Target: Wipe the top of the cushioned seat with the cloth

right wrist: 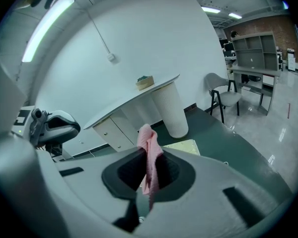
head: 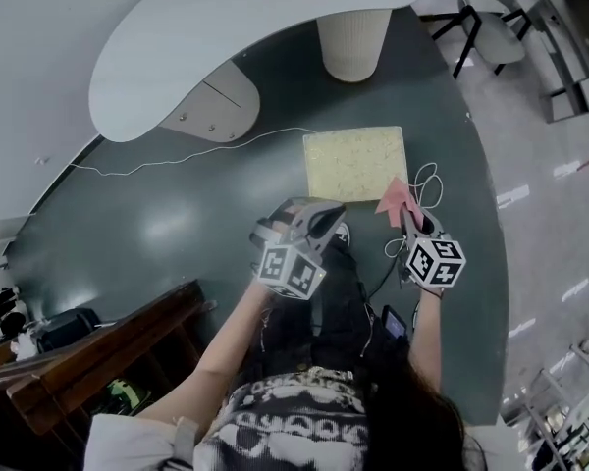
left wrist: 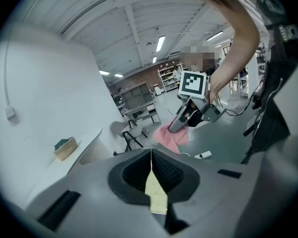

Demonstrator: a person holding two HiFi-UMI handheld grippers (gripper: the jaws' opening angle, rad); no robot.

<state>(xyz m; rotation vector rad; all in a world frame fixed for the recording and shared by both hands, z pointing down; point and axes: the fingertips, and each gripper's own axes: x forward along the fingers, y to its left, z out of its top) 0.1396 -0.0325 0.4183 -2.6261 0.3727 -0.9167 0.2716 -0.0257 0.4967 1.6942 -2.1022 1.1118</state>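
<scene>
Pink cloth clamped in the right tongs hangs by the yellow cushioned seat; left tongs closed, empty. Wiping looks not yet begun; the cloth must drop flat.

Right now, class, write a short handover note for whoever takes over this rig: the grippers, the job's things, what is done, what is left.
Left gripper: shut, empty, held near the seat's front edge.
Right gripper: shut on the pink cloth, held by the near right corner of the cushioned seat.
Done: cloth is in the gripper.
Left: lower the cloth onto the seat top and wipe across it; no wiping looks under way yet.
</scene>
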